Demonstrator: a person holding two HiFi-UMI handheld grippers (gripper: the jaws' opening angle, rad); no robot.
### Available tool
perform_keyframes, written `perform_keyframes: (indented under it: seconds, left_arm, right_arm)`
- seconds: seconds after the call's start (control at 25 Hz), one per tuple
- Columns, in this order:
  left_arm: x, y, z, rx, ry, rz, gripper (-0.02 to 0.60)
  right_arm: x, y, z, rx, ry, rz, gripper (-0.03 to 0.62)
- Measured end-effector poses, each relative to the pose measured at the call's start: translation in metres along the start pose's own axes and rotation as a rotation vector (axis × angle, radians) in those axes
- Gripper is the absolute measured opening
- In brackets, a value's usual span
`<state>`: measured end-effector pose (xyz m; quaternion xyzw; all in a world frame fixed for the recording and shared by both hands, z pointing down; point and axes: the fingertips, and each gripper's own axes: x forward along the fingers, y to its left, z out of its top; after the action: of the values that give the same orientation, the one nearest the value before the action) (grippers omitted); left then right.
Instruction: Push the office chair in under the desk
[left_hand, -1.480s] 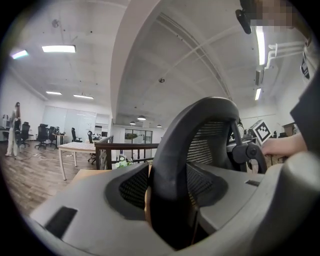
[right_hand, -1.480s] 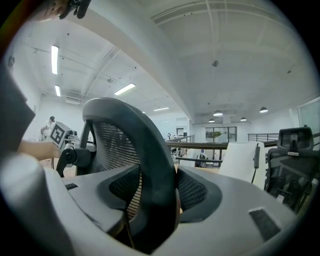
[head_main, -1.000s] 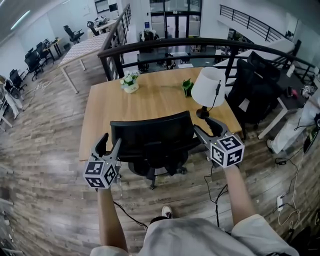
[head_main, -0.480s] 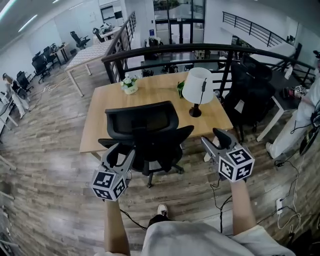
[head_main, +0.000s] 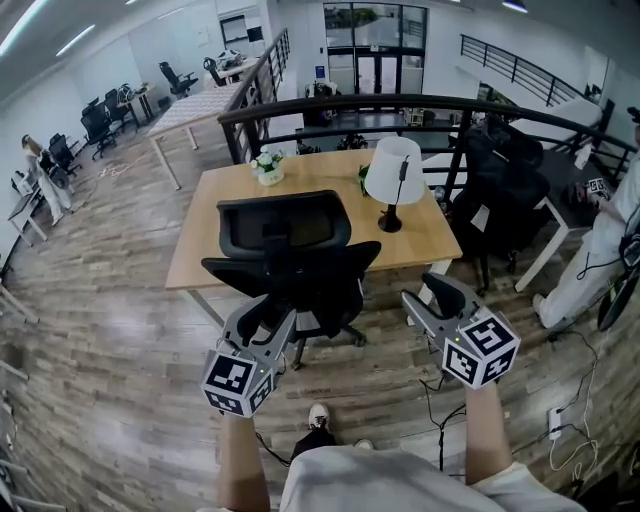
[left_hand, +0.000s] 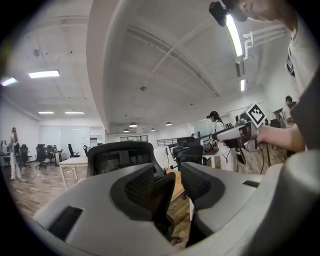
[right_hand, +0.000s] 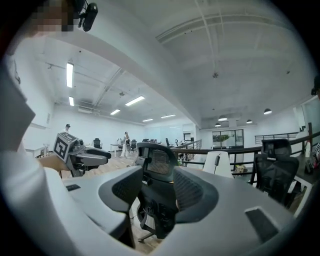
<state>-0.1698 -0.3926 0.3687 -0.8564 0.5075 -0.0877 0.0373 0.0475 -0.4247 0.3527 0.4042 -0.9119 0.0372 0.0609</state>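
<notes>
Two pairs of fingers (left_hand: 140, 185), neither touching the chair (head_main: 285, 228). If a further shove is needed, best to lay them against the backrest's two sides and push evenly, straight at the desk (head_main: 215, 215), so the wheels do not swerve.

Left gripper (head_main: 265, 322): fingers part-spread and closing, nothing between them.

Right gripper (head_main: 428, 295): spread wider, also closing, empty.

Chair stands at the desk's near edge, backrest upright, seat seemingly not fully under. Lamp (head_main: 393, 170) is off to the right, clear of the push line.
</notes>
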Motion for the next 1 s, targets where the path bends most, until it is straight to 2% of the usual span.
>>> perform_keyframes:
  seconds: [0.12,0.36,0.56,0.72,1.0]
  left_arm:
    - [-0.010,-0.014,0.009,0.006,-0.025,0.006,0.165]
    - [-0.014,-0.040,0.017,0.024,-0.044,-0.028,0.113]
    - [-0.018,-0.042,0.022,0.024,-0.050,0.001,0.029]
    - [-0.021,-0.040,0.022,0.021,-0.048,0.014,0.021]
    - [-0.017,-0.041,0.022,0.020,-0.055,0.012,0.021]
  right_arm:
    - [-0.010,0.010,0.005,-0.010,-0.019,0.022,0.197]
    - [-0.018,0.022,0.005,-0.019,-0.049,0.022,0.093]
    - [-0.018,0.034,0.005,-0.028,-0.057,0.050,0.020]
    - [-0.017,0.037,0.001,-0.067,-0.040,0.056,0.020]
    - [-0.013,0.035,0.001,-0.075,-0.031,0.060,0.019]
